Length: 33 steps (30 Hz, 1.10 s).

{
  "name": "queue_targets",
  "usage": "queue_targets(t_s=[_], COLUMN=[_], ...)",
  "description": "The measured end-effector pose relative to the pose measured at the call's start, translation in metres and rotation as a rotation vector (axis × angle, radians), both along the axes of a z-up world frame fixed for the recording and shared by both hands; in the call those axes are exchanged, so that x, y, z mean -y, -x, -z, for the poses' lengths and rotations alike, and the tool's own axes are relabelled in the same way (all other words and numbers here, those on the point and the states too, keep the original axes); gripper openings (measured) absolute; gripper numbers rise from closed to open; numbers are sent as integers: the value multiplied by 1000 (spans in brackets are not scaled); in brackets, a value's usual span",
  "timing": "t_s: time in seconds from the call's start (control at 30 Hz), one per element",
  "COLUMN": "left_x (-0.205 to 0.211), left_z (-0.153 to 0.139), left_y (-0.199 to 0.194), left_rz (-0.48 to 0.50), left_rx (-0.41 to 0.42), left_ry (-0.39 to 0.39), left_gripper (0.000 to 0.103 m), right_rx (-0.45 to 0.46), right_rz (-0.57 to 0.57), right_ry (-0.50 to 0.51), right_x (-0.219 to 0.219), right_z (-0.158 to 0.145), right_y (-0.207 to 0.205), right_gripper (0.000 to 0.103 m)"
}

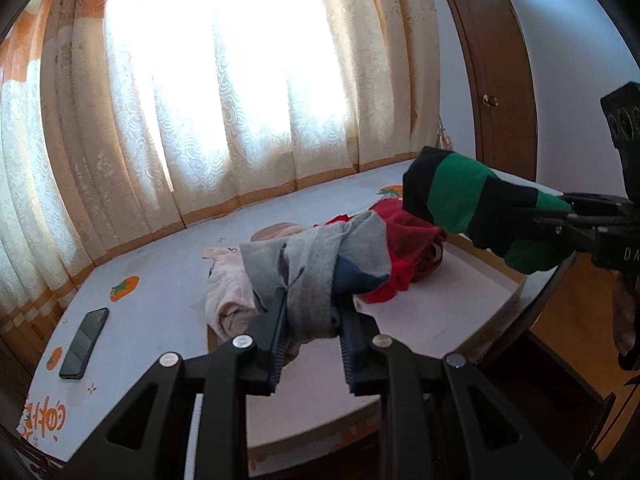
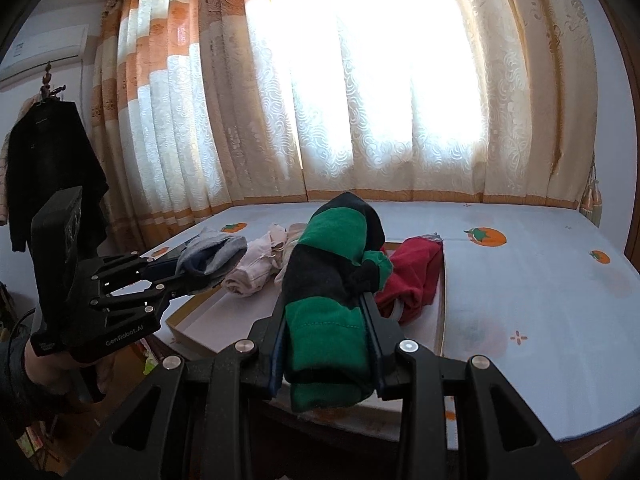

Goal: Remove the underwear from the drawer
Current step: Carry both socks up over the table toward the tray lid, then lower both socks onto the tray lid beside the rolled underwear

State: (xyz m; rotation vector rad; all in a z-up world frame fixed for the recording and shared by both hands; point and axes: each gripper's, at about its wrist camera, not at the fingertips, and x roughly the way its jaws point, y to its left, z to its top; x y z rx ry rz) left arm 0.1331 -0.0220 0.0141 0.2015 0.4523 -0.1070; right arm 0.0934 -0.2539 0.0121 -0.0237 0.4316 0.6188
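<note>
A grey and blue underwear (image 1: 320,264) is held between the jaws of the left gripper (image 1: 312,344), and a green and black striped underwear (image 2: 332,300) is clamped by the jaws of the right gripper (image 2: 326,356); both pieces are lifted above the shallow white drawer (image 2: 440,300) that lies on the surface (image 2: 540,300). Inside the drawer, a pink underwear (image 1: 228,296) is seen at 10 o'clock from the left gripper and a red one (image 1: 404,248) at 1 o'clock. A black phone (image 1: 85,342) is lying on the surface at 9 o'clock, well apart from the drawer.
</note>
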Motion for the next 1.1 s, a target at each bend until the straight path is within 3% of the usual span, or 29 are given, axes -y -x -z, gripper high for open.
queue_targets(t_s=[0.47, 0.8, 1.1], left_x=[0, 5, 10], left_z=[-6, -9, -4], left_y=[-51, -93, -125], left_rz=[0, -16, -67], left_rx=[-80, -155, -191], left_ry=[19, 91, 74], left_gripper=[21, 21, 21], right_rx=[-62, -102, -169], right_rz=[28, 68, 119], right_ry=[41, 48, 54], right_x=[-21, -34, -42], right_z=[-4, -6, 3], right_y=[-53, -89, -121], right_gripper=[36, 36, 36])
